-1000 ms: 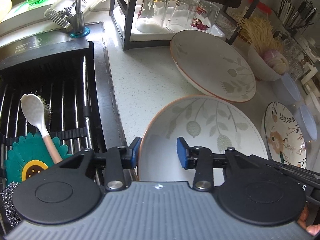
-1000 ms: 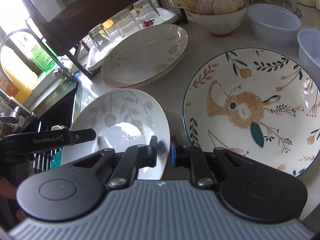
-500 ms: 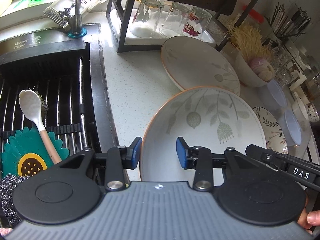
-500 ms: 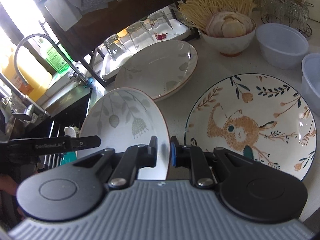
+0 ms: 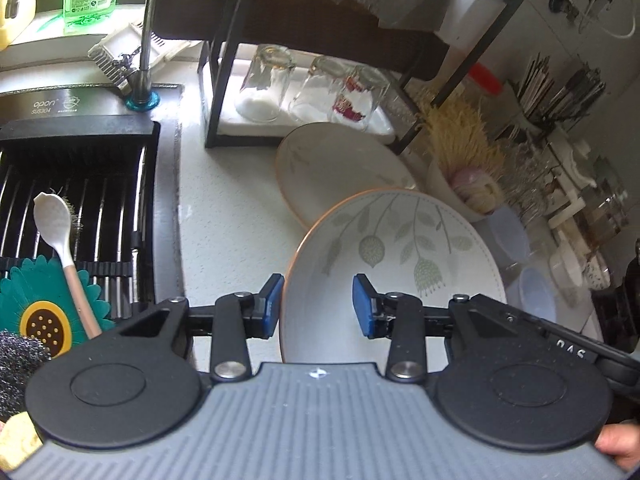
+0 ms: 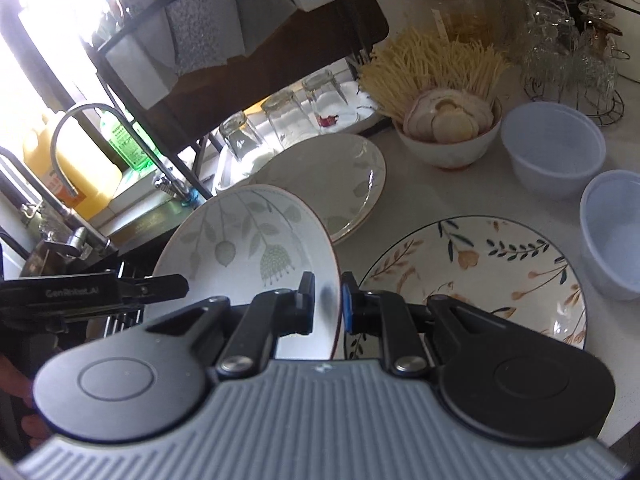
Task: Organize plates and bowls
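A white plate with grey leaf prints (image 5: 400, 248) (image 6: 240, 240) hangs tilted above the counter, held from both sides. My left gripper (image 5: 318, 306) straddles its left rim, one blue pad outside against the edge and one on the inner face. My right gripper (image 6: 329, 300) is shut on the right rim. A finger of the left gripper (image 6: 160, 286) shows at the plate's far edge. A matching larger leaf plate (image 5: 340, 168) (image 6: 332, 176) lies on the counter behind. A floral plate (image 6: 480, 272) lies to the right, under the right gripper.
A sink with a ribbed rack (image 5: 80, 184), a spoon (image 5: 56, 220) and a faucet (image 5: 144, 60) lies left. Upturned glasses (image 5: 264, 84) stand under a dark shelf frame. A bowl of noodles (image 6: 452, 140) and two plastic bowls (image 6: 554, 144) (image 6: 612, 232) sit at the back right.
The leaf plate has risen off the counter and tipped up, with both grippers on its rims. Both grippers climbed, so the counter and the other plates look farther away.
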`<state>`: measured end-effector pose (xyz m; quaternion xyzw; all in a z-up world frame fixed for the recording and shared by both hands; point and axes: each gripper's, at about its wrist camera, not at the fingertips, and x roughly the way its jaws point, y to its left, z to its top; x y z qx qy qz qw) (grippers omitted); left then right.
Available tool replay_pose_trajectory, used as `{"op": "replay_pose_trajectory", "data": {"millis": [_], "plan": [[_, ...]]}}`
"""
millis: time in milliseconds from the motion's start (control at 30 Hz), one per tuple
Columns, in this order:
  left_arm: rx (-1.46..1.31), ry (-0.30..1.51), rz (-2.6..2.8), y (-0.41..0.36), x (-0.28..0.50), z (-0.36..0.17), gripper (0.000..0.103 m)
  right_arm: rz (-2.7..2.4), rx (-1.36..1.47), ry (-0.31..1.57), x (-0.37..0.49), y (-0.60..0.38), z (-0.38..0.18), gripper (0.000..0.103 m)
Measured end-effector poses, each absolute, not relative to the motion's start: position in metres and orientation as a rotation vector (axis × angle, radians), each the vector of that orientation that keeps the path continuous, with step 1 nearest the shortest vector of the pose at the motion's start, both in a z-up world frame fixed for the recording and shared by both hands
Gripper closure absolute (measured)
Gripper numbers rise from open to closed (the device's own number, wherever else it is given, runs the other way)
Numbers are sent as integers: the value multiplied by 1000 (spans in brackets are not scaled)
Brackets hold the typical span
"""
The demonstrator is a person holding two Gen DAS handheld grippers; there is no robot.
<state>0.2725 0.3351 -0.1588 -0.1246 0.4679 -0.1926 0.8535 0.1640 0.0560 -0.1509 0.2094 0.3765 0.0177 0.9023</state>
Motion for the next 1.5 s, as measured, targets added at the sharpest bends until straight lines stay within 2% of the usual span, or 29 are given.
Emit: {"op": "replay_pose_trajectory", "data": {"millis": [467,767,1500], "plan": [[-280,957,-446,256,269,-153,60,-2,439,772,162,-21,-153,86],[-239,1041,-451,211,258,-187,60,-51,493,837,154,-58,-183,86],[-65,1104,-331,166,263,-202,60,-4,466,919,171,-75,-208,84]]}}
